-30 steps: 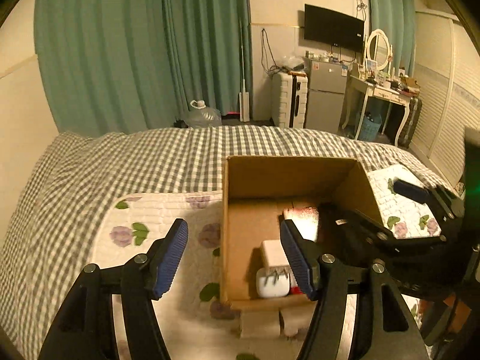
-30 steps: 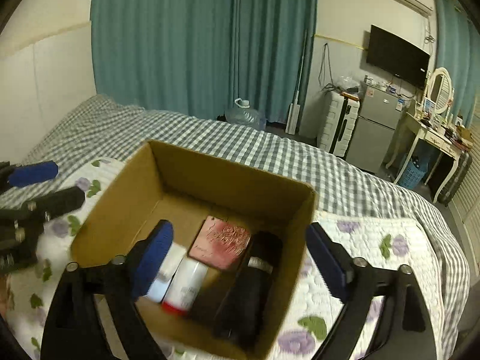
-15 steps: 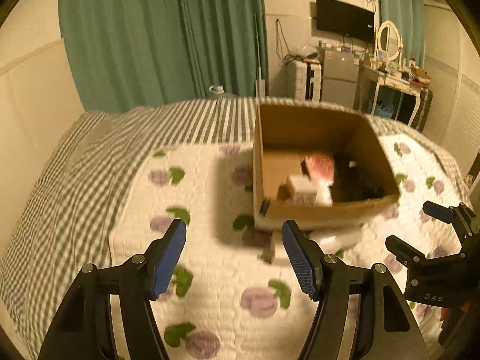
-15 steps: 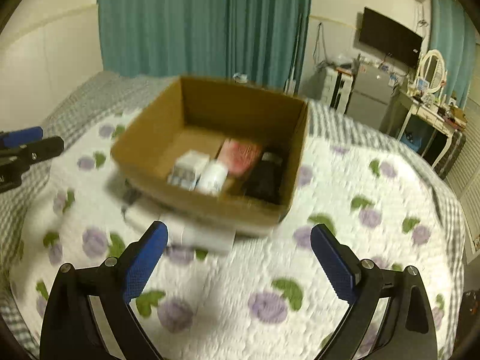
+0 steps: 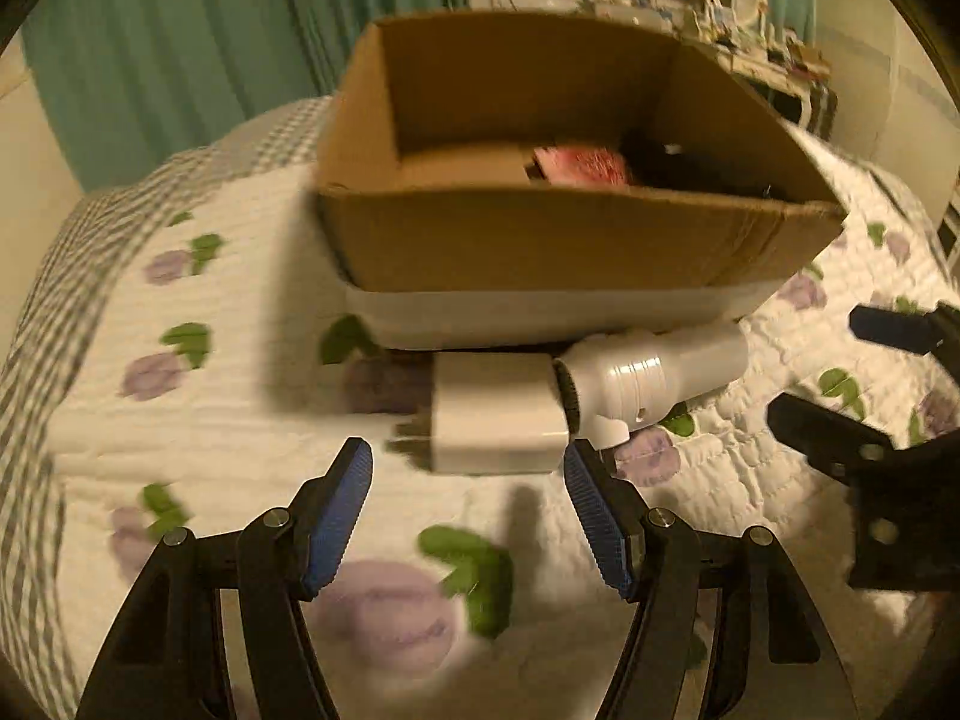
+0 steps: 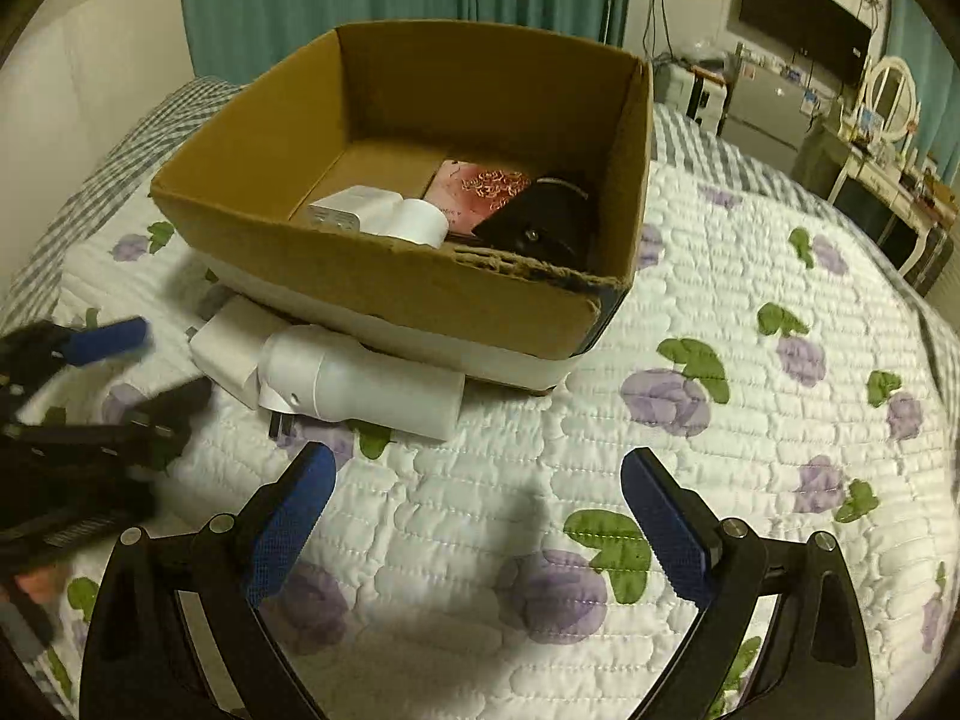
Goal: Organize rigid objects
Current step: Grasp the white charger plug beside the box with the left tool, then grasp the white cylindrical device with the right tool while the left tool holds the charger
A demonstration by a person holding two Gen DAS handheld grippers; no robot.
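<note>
A quilt (image 6: 750, 360) with purple flowers covers the bed; a cardboard box (image 6: 384, 282) stands toward its far side, open-topped, already holding a pink case (image 6: 480, 186), a black cylinder (image 6: 546, 228) and two white items. Outside it, touching the box's near wall, lie a white bottle (image 5: 654, 372) on its side and, butted against the bottle's cap end, a white charger (image 5: 495, 420). The left gripper (image 5: 468, 480) hangs just short of the charger, fingers apart and empty, the charger lined up with the gap. The right gripper (image 6: 474, 498) hovers over bare quilt near the bottle's base, fingers wide apart, nothing between them. The step in hand looks like picking up the last loose items: next, the left needs to advance around the charger and close. Room is tight behind, against the box wall and the bottle; the quilt's near and right stretches lie open.
</note>
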